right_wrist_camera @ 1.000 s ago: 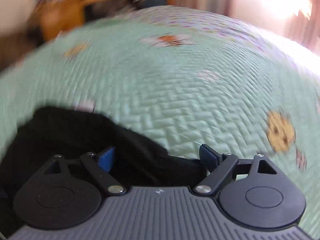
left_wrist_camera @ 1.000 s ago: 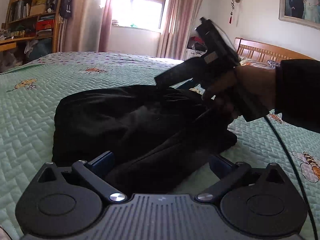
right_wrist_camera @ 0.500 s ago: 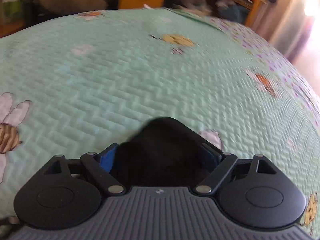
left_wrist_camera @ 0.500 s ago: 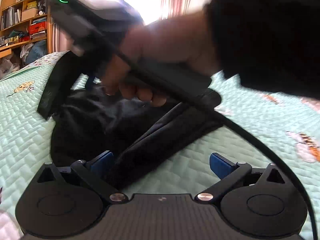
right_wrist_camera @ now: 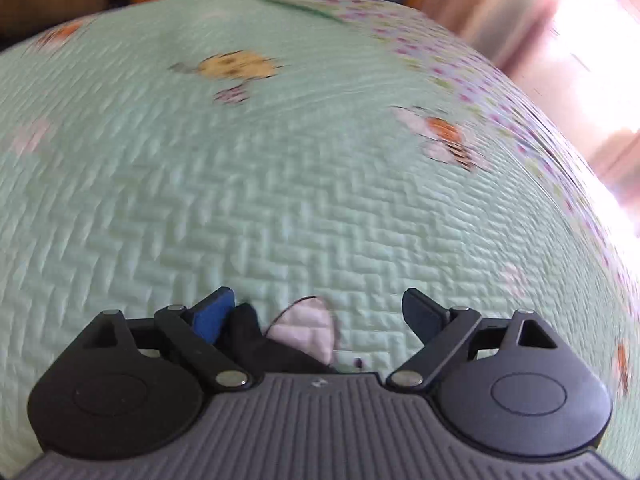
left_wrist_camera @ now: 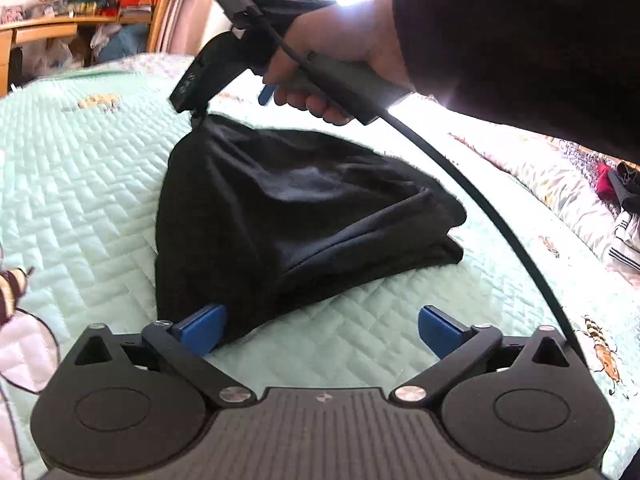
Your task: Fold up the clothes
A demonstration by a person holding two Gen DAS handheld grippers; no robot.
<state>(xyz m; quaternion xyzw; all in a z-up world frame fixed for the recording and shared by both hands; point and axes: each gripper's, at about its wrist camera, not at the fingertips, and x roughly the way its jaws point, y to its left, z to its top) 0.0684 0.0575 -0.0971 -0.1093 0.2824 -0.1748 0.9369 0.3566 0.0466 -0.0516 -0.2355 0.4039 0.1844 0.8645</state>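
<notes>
Black, soft knit is what I am working with: one dark garment (left_wrist_camera: 288,216) lying bunched on the pale green quilted bedspread (left_wrist_camera: 80,168), with one corner drawn up into a peak at the far left. It drapes and sags wherever it is not held, so I judge it light, limp and unlikely to slip, but prone to crumpling if I let go carelessly. The thicker folded edge on the right side looks like the best place to take hold, or the near hem just ahead of my left fingers.

My left gripper (left_wrist_camera: 320,326) has its blue pads spread wide, the left pad (left_wrist_camera: 202,322) touching the near edge of the cloth without clamping it. My right gripper (right_wrist_camera: 316,314), seen in its own blurred view, also stands spread, with a small tongue of black cloth lying against its left pad (right_wrist_camera: 212,314); from the left camera the corner seems to hang from it, so I cannot tell whether it is truly pinched.

By count: one garment, two grippers, one bedspread, one black cable (left_wrist_camera: 480,208) trailing from my right hand (left_wrist_camera: 344,48).
</notes>
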